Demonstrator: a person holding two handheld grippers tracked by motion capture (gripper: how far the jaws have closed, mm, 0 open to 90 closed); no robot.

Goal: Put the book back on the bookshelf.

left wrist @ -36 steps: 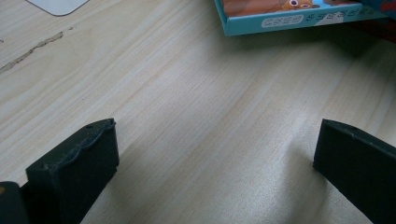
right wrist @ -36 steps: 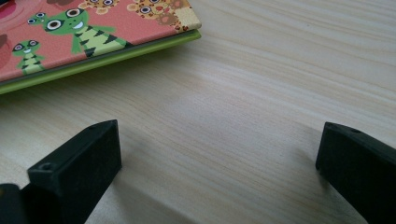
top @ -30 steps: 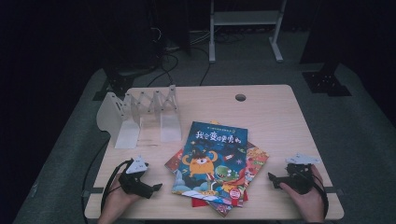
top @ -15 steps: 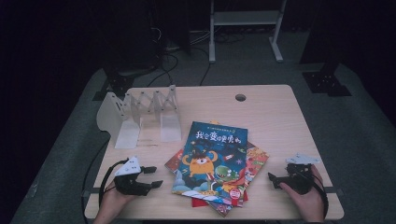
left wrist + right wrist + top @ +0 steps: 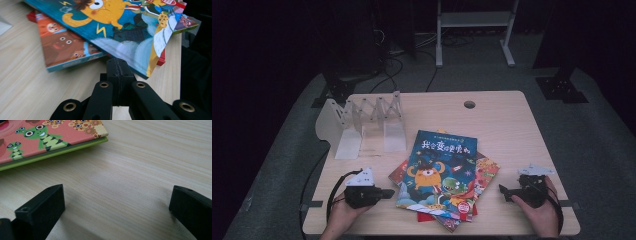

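In the high view a pile of picture books, a blue one on top, lies at the near middle of the table, with the left gripper just beside its left edge and the right gripper near its right edge. In the left gripper view the jaws have just been closing and now meet with nothing between them, short of the blue book's near edge. In the right gripper view the jaws stand wide apart over bare wood, with a pink book at the far left.

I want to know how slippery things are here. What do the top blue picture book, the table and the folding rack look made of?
The top blue picture book looks like glossy printed card or paper; its cover catches light. The table appears to be pale wood or wood-look laminate, matte, with straight grain lines. The folding rack seems translucent white plastic, though it is too small to be sure.
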